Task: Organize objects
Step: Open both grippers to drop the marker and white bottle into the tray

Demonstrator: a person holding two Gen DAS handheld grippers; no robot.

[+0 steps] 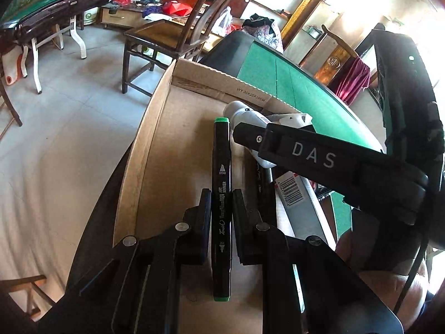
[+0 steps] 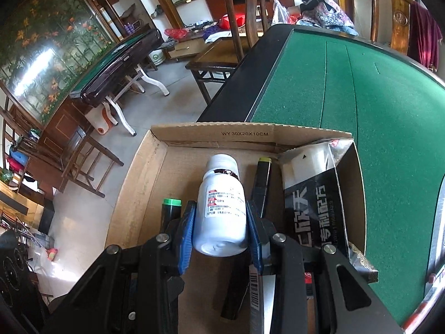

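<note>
Inside the cardboard box (image 1: 144, 150), the left gripper (image 1: 221, 220) clamps a green-capped marker (image 1: 221, 194). Only the right wrist view shows the right gripper (image 2: 219, 228) pinching the white bottle (image 2: 222, 208), beside a yellow-capped marker (image 2: 262, 178).

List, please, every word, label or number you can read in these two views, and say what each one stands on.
"WY 30X20X10CM": cardboard box wall.
"Touch", "ART MARKER", "BROAD": green-capped marker held by the left gripper.
"DAS": right gripper's finger.
White bottle label in the right gripper: too small.
Black packet: large Chinese characters, not legible to me.
Barcode digits: blurred.
</note>
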